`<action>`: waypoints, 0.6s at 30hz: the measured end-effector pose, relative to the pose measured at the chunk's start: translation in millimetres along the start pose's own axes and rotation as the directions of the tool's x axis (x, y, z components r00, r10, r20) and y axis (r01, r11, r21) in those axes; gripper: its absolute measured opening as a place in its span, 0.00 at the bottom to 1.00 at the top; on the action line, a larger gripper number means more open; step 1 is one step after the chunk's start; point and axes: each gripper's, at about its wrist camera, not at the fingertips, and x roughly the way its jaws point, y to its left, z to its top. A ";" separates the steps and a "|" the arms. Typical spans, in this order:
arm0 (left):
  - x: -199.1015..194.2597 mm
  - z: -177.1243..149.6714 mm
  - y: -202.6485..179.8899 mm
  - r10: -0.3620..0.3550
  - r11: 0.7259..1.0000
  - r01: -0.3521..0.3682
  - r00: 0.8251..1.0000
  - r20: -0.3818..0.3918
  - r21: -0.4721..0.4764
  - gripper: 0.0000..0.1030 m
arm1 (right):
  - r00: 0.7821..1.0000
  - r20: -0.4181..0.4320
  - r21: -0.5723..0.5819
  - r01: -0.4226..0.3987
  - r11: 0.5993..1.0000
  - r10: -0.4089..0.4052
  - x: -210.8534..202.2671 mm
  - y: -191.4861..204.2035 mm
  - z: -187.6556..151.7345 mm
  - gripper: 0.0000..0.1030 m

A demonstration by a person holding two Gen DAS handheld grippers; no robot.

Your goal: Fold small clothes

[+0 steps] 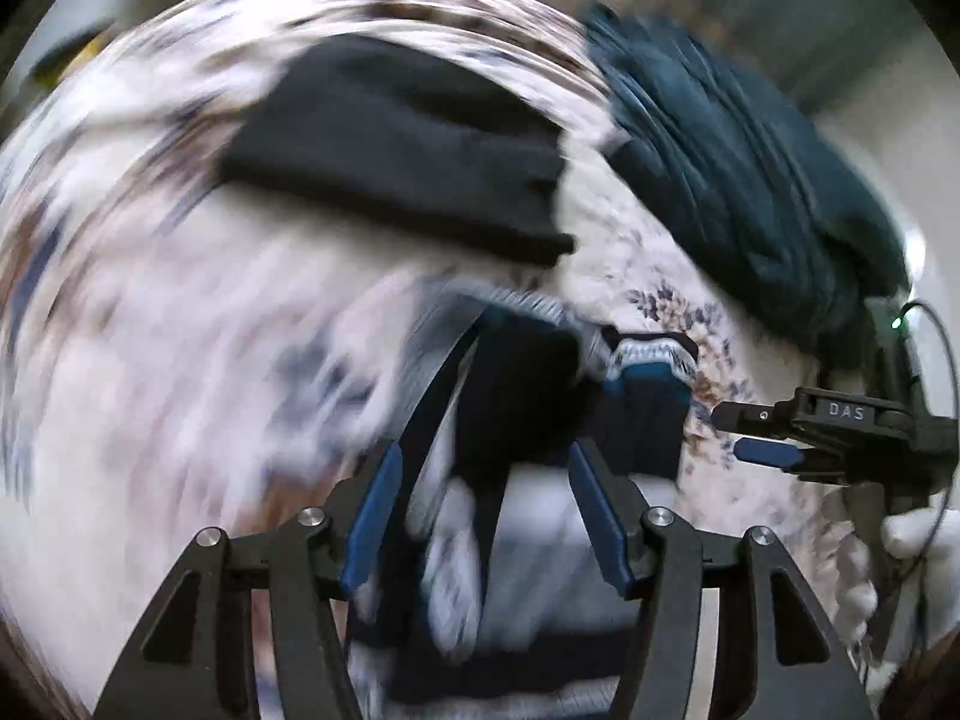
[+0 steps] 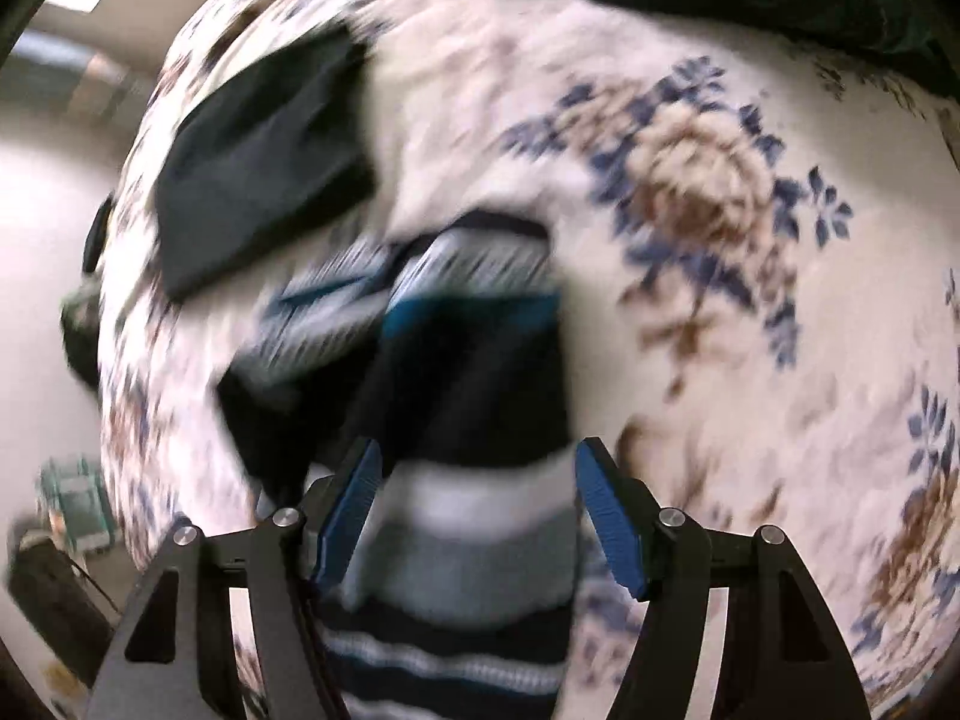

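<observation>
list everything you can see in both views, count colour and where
floral cloth: one, white with blue and brown flowers, covers the surface under everything
striped garment: one, dark with grey, white and teal bands, lying in front of both grippers
black garment: one, folded flat, beyond the striped one
teal pile: one, dark teal, bunched at the far right edge
left gripper: one, black with blue pads, open above the striped garment
right gripper: one, black with blue pads, open
gloved hand: one, white, holding the right gripper

Black linkage grippers, blue ribbed fingers [image 2: 354, 516], silver pivot screws, "DAS" lettering, thin black cable, white glove [image 1: 918, 534]
</observation>
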 end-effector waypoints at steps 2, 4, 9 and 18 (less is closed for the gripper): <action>29.4 17.8 -15.5 0.025 0.995 -0.020 0.998 -0.054 0.096 0.54 | 0.999 -0.005 0.071 -0.046 0.996 0.046 16.8 -16.9 22.0 0.68; 62.5 31.3 -24.6 0.057 0.983 -0.041 0.994 -0.088 0.177 0.41 | 0.995 -0.012 0.118 -0.096 0.988 0.098 32.7 -25.8 33.2 0.68; 82.1 49.7 15.7 0.060 0.995 -0.055 0.997 -0.054 0.087 0.05 | 0.988 0.004 0.126 -0.153 0.980 0.154 63.9 -33.9 45.1 0.06; 123.5 61.6 58.6 0.007 0.999 -0.016 0.978 -0.209 -0.037 0.10 | 0.994 0.006 0.106 -0.111 0.988 0.111 72.0 -47.0 58.3 0.06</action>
